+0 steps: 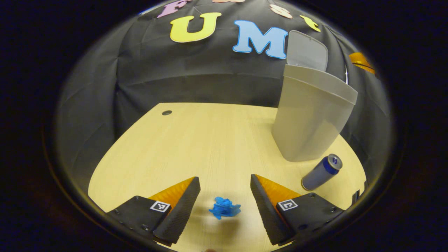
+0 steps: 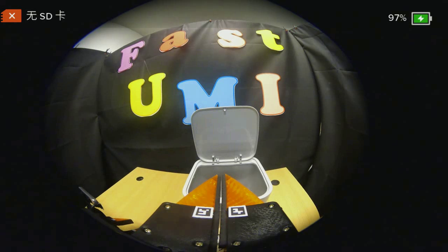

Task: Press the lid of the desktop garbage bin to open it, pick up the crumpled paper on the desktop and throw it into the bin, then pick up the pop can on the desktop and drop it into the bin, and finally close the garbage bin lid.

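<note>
Between the spread fingers of the left gripper [image 1: 225,190], low in the left gripper view, lies the crumpled paper [image 1: 224,208], a blue wad resting on the pale wooden desktop [image 1: 196,147]; the jaws stand wide apart and neither finger touches it. Farther off to the right, the pop can [image 1: 321,172] lies on its side on the desktop, its blue-rimmed top pointing up and away, just beside the foot of the grey garbage bin [image 1: 311,122]. This view gives the bin's outer wall from the side, with the lid [image 1: 307,50] raised behind it.

Nearest in the right gripper view, the right gripper [image 2: 221,182] has its fingers pressed together with nothing between them, and their tips sit in front of the bin's open mouth. Beyond them that view looks into the garbage bin [image 2: 267,187] from above its front rim, and the lid [image 2: 224,133] stands upright on its hinges, showing its inner face against the black cloth wall [image 2: 87,140].
</note>
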